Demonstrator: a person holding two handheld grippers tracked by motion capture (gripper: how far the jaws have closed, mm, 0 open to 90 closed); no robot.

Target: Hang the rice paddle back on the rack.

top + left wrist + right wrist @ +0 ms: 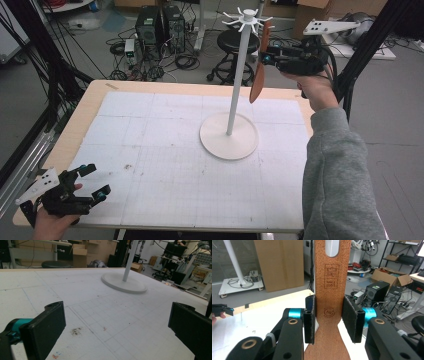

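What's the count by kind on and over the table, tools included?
Wooden spatula: 1, held in the right tool
White hook stand: 1
Tools: 2, right and left tool
Total: 4

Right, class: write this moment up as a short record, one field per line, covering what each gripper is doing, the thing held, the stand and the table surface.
Right gripper: shut on the wooden spatula, raised beside the stand's top
Wooden spatula: upright, hanging slot at its top, blade end pointing down
Stand: white pole on a round base, pegs radiating at the top, nothing hanging on them
Left gripper: open, nothing between the jaws, low at the near left corner
Table: white gridded mat on a wooden top
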